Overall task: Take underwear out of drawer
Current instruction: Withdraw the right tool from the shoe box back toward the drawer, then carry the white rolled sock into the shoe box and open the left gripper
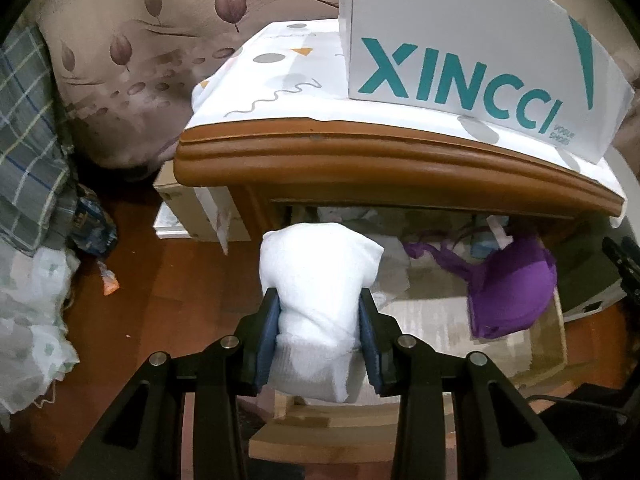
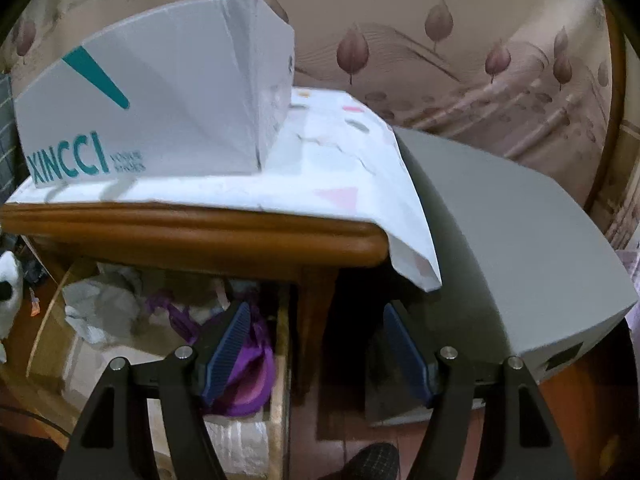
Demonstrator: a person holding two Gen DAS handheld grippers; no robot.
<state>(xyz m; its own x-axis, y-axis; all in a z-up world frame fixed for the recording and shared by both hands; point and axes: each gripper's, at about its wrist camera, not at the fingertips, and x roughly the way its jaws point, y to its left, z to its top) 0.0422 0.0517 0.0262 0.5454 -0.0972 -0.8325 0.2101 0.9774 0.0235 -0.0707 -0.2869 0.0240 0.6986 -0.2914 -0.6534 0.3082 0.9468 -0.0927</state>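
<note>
Shoebox [image 1: 460,52] on nightstand [image 1: 360,152], open drawer [image 1: 440,312] beneath, bra [image 1: 508,296] inside drawer

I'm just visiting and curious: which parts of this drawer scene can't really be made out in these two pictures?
- Back of the drawer, left wrist view: the nightstand top overhangs and shadows it.
- Purple bra, right wrist view: partly behind a finger of the open right gripper.
- White garment, left wrist view: bunched in the left gripper, so its shape is unclear.
- Small print under XINCCI on the box: blurred.
</note>
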